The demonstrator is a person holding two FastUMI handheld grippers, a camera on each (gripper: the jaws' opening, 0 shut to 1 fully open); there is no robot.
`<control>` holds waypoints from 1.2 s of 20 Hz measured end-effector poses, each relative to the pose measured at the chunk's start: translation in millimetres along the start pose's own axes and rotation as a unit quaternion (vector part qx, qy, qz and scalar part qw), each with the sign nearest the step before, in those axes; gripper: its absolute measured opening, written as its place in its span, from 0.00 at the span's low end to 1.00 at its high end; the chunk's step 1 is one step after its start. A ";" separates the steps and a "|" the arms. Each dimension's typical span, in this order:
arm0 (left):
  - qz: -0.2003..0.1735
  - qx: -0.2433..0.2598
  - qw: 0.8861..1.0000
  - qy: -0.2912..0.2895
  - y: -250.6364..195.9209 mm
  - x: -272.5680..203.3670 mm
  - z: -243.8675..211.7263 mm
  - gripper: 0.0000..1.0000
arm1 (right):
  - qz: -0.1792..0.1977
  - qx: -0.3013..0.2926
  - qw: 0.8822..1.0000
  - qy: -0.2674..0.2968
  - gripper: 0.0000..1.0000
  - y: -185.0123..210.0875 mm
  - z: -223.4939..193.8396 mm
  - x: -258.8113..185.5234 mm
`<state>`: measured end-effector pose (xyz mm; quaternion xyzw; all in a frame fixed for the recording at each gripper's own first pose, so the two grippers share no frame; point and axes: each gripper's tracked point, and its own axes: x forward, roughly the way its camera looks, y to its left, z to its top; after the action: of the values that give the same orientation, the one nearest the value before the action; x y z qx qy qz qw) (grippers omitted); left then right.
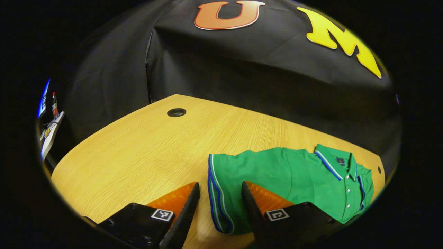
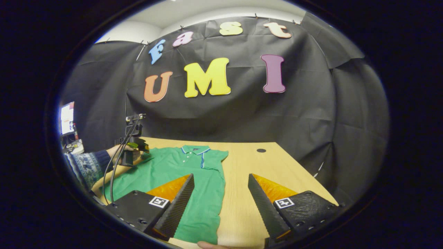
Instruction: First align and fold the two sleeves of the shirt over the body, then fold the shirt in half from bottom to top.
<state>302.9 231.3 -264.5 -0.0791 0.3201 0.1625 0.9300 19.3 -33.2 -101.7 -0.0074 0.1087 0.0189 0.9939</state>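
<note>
Nearest, the left claw (image 1: 220, 207) is seen spread open over the striped sleeve cuff (image 1: 217, 197) and the right claw (image 2: 221, 204) spread open above the hem (image 2: 200, 231), while beyond them the green shirt (image 2: 193, 173) is laid flat on the wooden desk (image 1: 138, 148).

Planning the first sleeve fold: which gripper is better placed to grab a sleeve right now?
Probably the left. In the left gripper view, the left gripper is open with the striped sleeve cuff between its fingers. The right gripper, also open, hovers over the shirt hem and bare table, away from its sleeve.
</note>
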 end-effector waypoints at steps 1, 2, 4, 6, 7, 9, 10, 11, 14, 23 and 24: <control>0.012 0.013 1.000 -0.004 0.8 3.6 1.9 0.82 | 0.000 -0.001 1.000 0.000 0.95 0.6 0.8 0.2; 0.017 0.022 1.000 -0.003 -1.3 3.3 1.8 0.72 | 0.000 -0.004 1.000 -0.001 0.95 0.3 0.9 0.3; 0.004 0.035 0.999 -0.002 -11.2 4.6 3.0 0.45 | 0.002 -0.008 1.000 -0.002 0.95 1.6 0.5 1.6; -0.019 0.034 0.999 -0.002 -20.5 6.7 4.8 0.21 | 0.005 -0.007 1.000 0.005 0.95 2.2 -4.3 2.1; -0.029 0.030 0.999 -0.001 -23.6 6.5 5.1 0.16 | 0.005 -0.006 1.000 0.008 0.95 2.0 -5.1 2.6; -0.032 0.025 0.999 0.000 -25.1 1.1 6.5 0.11 | 0.006 -0.006 1.000 0.010 0.95 1.6 -5.3 3.1; -0.034 0.026 0.999 -0.003 -26.2 -2.1 10.1 0.10 | 0.006 -0.006 1.000 0.009 0.95 1.1 -4.9 1.7; -0.035 0.032 0.999 -0.007 -28.5 -5.6 14.9 0.10 | 0.005 -0.005 1.000 0.007 0.95 -1.1 -3.0 0.8; -0.037 0.053 0.998 -0.026 -40.4 -19.3 32.9 0.09 | 0.003 -0.001 1.000 0.009 0.95 -4.4 -4.8 2.5; -0.085 0.112 0.989 -0.044 -109.3 -51.5 47.1 0.09 | -0.006 -0.003 1.000 -0.004 0.95 -9.5 1.6 0.3; -0.089 0.118 0.988 -0.044 -116.9 -53.0 43.5 0.10 | -0.006 -0.002 1.000 -0.003 0.95 -9.6 0.5 0.9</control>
<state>329.6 119.6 -192.5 0.0100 0.2872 0.0434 0.9568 20.6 -42.7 -101.3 -0.0098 0.1058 0.0136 0.9942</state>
